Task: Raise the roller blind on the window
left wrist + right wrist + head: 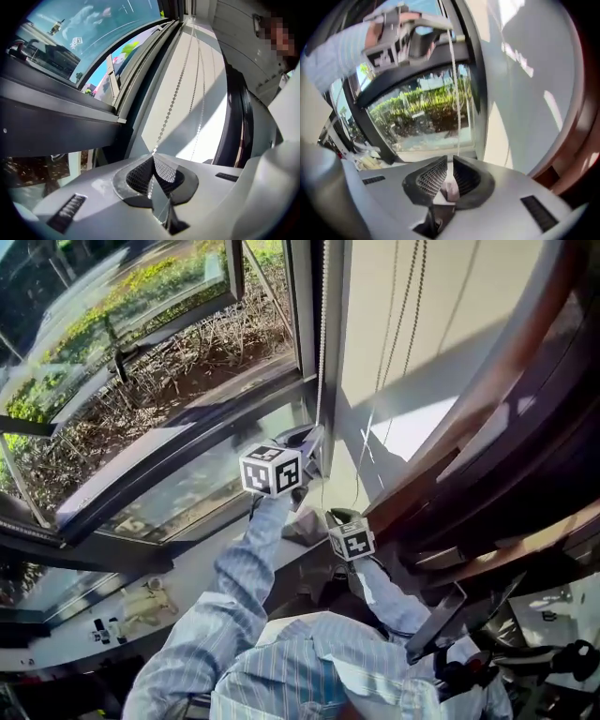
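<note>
In the head view the bead chain (322, 343) runs out of the top edge, so its upper end is unseen. The left gripper (312, 444) shows little beyond its marker cube (272, 471), which covers most of its jaws, and the right gripper (339, 517), at lower centre, is likewise mostly hidden behind its own. Small objects (105, 628) on the sill (56, 650) at lower left are too small to name. In the right gripper view the left gripper at upper left is smeared, and a pale scrap (451, 191) deep between the jaws is too blurred to identify.
</note>
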`<state>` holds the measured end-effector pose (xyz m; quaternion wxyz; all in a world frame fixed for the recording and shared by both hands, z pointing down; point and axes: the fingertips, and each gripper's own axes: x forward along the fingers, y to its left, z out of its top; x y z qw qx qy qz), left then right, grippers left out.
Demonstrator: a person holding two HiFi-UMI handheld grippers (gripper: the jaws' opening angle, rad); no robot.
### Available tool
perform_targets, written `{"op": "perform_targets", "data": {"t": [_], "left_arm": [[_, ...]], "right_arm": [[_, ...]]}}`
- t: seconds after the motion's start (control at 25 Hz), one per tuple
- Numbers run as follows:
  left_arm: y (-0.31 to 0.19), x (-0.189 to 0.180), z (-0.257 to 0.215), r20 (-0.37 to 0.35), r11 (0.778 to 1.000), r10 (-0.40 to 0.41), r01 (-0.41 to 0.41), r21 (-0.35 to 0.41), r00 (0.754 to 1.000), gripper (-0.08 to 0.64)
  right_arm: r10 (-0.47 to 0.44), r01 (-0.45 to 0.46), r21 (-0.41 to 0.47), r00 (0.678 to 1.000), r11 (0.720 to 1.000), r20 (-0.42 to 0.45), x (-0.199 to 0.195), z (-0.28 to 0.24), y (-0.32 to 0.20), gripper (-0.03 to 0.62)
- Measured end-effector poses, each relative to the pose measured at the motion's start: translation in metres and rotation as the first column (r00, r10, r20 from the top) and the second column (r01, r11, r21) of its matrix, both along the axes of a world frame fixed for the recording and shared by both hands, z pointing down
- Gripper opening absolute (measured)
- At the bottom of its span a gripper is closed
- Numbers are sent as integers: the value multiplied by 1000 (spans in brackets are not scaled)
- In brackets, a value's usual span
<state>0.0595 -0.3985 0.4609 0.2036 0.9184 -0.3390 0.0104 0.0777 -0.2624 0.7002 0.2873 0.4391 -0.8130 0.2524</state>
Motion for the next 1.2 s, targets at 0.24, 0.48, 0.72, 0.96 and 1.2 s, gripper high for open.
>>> {"op": "perform_targets", "data": {"t": [0.24, 0.48, 0.72, 0.96, 1.2], "left_arm": [[4, -1, -1, -23, 1000, -9, 9, 11, 1000, 6], [11, -5, 3, -28, 1000, 0, 1, 14, 1000, 6], [22, -2, 4, -22, 1000, 12, -11, 18, 1000, 6], [23, -11, 8, -41, 1000, 4, -3, 7, 999, 6], [49, -5, 73, 40, 991, 25, -20, -129, 999, 6]], "right_arm": [[-116, -21, 523, 967, 852, 228, -1, -275, -57, 73], [-233, 7, 716, 948, 698, 218, -25, -435, -95, 93], [-199, -69, 745, 944, 663, 264, -38, -462, -116, 8], [-160, -141, 766, 939, 628, 304, -39, -457, -122, 6], [-67, -135, 709, 966, 692, 250, -38, -386, -118, 5]]}}
